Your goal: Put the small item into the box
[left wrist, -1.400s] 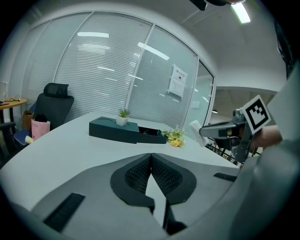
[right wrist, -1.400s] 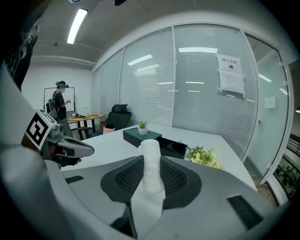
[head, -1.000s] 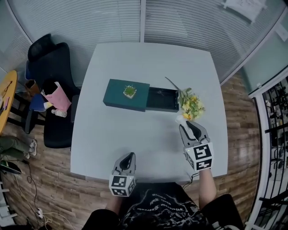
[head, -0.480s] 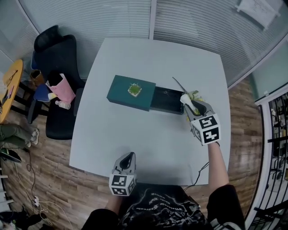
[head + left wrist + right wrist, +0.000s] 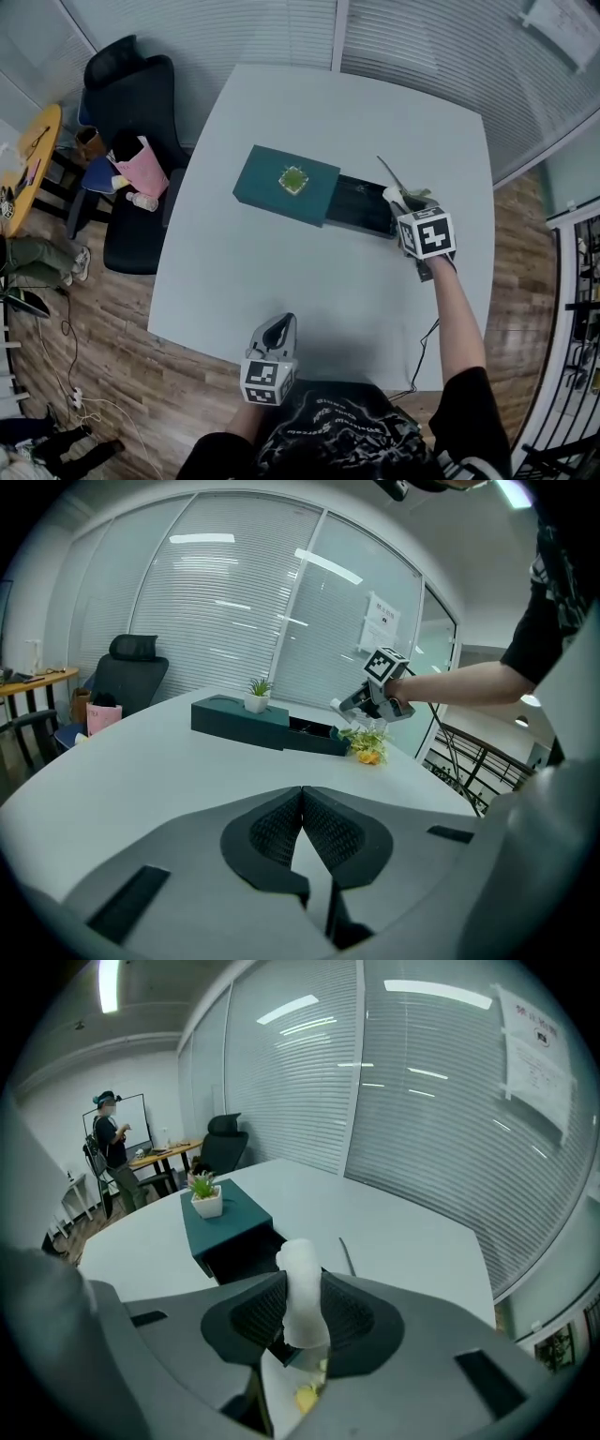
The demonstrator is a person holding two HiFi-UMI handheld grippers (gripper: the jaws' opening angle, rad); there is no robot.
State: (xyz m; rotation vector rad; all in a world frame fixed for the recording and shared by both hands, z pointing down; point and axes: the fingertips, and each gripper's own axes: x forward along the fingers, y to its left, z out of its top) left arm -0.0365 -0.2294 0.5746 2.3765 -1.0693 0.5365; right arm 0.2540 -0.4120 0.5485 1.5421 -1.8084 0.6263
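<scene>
Two steps look done, as far as I can judge: the flower bunch (image 5: 302, 1288) is grasped and brought to the box (image 5: 286, 183). The right gripper (image 5: 401, 199) is clenched on the bunch's white stem, the blooms hanging under the jaws, just at the 3 o'clock end of the open drawer (image 5: 361, 206), which slides out of the box toward 3 o'clock. A small potted plant (image 5: 293, 178) stands on the box top. The left gripper (image 5: 278, 328) idles at the 6 o'clock edge of the table (image 5: 281, 281), jaws closed together on nothing. Left to do: lower the bunch into the drawer and release
</scene>
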